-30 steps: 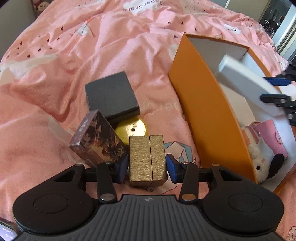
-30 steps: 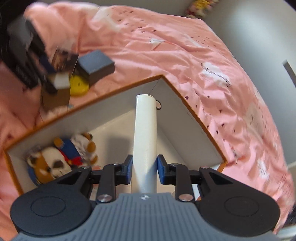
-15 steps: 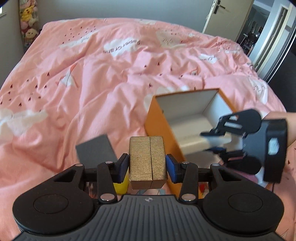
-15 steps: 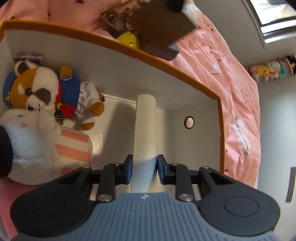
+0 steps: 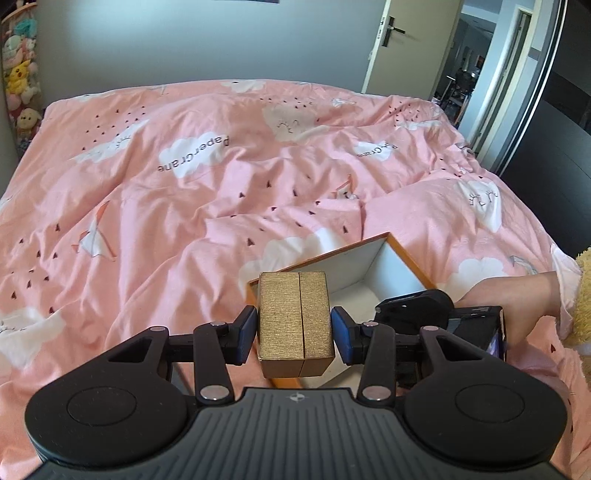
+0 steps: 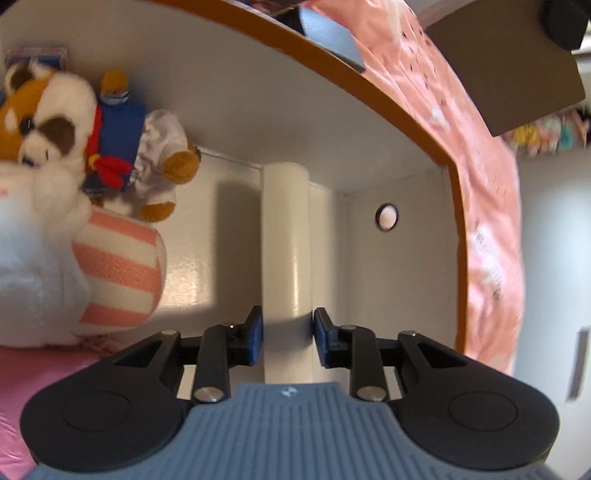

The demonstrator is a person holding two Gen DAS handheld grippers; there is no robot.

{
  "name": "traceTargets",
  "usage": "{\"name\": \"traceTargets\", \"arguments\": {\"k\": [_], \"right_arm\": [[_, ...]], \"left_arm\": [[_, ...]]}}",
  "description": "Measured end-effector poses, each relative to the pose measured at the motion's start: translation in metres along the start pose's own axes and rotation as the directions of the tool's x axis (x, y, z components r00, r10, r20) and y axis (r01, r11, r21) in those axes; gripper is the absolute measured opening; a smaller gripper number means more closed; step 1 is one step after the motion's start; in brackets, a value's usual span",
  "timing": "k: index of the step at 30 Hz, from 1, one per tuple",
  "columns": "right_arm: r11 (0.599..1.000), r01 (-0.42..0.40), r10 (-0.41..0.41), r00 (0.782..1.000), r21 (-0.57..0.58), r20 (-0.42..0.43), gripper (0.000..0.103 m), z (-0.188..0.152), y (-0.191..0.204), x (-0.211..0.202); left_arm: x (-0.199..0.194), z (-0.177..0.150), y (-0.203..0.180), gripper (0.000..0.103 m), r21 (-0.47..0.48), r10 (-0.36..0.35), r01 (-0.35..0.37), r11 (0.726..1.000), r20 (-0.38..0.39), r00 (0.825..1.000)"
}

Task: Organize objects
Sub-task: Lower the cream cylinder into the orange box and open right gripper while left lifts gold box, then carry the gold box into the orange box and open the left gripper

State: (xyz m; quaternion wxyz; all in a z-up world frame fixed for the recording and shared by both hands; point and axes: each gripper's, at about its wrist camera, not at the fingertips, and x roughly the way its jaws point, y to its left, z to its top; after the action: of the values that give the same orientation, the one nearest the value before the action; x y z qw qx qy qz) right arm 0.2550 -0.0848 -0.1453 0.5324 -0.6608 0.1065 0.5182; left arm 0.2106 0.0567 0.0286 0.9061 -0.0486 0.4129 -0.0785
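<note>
My left gripper (image 5: 294, 332) is shut on a gold box (image 5: 293, 317) and holds it in the air over the near corner of the orange storage box (image 5: 406, 256). My right gripper (image 6: 288, 341) is shut on a flat white box (image 6: 284, 236), held on edge deep inside the orange storage box (image 6: 369, 92), close to its white floor and far corner. The gold box also shows from below at the top right of the right wrist view (image 6: 506, 74). The right gripper shows in the left wrist view (image 5: 436, 314), down in the box.
Inside the box lie a brown and white plush dog (image 6: 55, 122), a white plush with a pink striped part (image 6: 92, 273) and a pink item (image 6: 37, 369). A dark grey box (image 6: 328, 33) lies outside on the pink duvet (image 5: 221, 184). A door (image 5: 406, 44) stands beyond the bed.
My left gripper has lifted the gold box up and over toward the orange box. My right gripper has lowered the white box deeper toward the box floor.
</note>
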Motion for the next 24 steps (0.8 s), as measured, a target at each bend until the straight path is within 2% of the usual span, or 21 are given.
{"name": "traceTargets", "arguments": {"k": [2, 6, 9, 11, 14, 19, 24], "right_arm": [[0.995, -0.067, 0.068, 0.998, 0.073, -0.011, 0.042, 0.000, -0.009, -0.003], [0.957, -0.157, 0.160, 0.987, 0.245, 0.007, 0.045, -0.005, -0.029, -0.011], [0.898, -0.225, 0.215, 0.974, 0.379, 0.068, 0.049, -0.007, -0.047, -0.020], [0.853, -0.263, 0.237, 0.965, 0.450, 0.114, 0.060, -0.005, -0.057, -0.021], [0.793, -0.312, 0.249, 0.950, 0.523, 0.189, 0.068, 0.001, -0.054, -0.025], [0.713, -0.366, 0.267, 0.930, 0.598, 0.252, 0.070, 0.019, -0.060, -0.002], [0.650, -0.395, 0.313, 0.918, 0.649, 0.245, 0.067, 0.026, -0.068, 0.026]], "left_arm": [[0.005, 0.002, -0.006, 0.050, 0.009, -0.011, 0.011, 1.000, -0.004, 1.000], [0.013, 0.002, -0.013, 0.050, 0.024, -0.029, 0.029, 0.999, -0.016, 0.999], [0.019, 0.002, -0.015, 0.050, 0.044, -0.025, 0.026, 0.999, -0.026, 0.999], [0.024, 0.002, -0.018, 0.050, 0.078, -0.023, 0.026, 0.997, -0.028, 0.999], [0.031, 0.003, -0.019, 0.050, 0.100, -0.019, 0.021, 0.995, -0.029, 0.999], [0.035, 0.007, -0.013, 0.050, 0.089, -0.019, 0.021, 0.996, -0.016, 1.000], [0.037, 0.009, -0.006, 0.050, 0.084, -0.009, 0.010, 0.996, -0.013, 1.000]]}}
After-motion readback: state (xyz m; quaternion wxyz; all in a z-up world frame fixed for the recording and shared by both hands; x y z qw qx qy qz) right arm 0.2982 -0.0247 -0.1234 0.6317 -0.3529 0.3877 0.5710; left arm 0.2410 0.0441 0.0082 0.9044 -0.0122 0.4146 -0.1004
